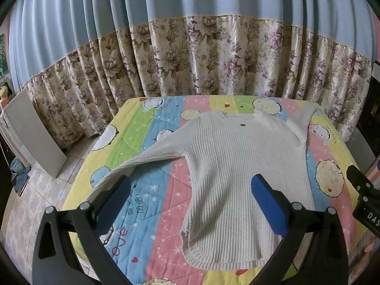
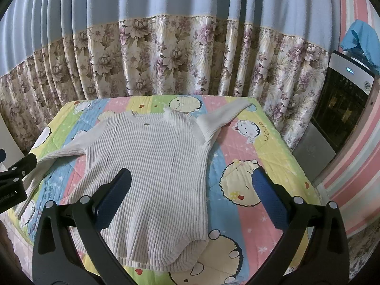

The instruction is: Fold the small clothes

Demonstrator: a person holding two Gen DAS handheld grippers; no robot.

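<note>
A blue curtain [image 1: 166, 4] with a floral lower band is seen hanging behind a table covered by a pastel striped cartoon quilt [image 1: 152, 213]. A white ribbed sweater [image 1: 237, 166] is laid flat across the middle of the quilt, its neckline toward the far edge and its hem close to the near edge. One sleeve is stretched out toward the left edge, while the other is angled toward the far right corner. The left gripper [image 1: 190, 201] is held above the near edge, its blue-padded fingers spread wide over the sweater's lower left part, nothing pinched. The right gripper [image 2: 192, 199] is likewise spread wide and empty, poised over the sweater's lower right side. A dark appliance [image 2: 342, 104] is visible beyond the right edge.
</note>
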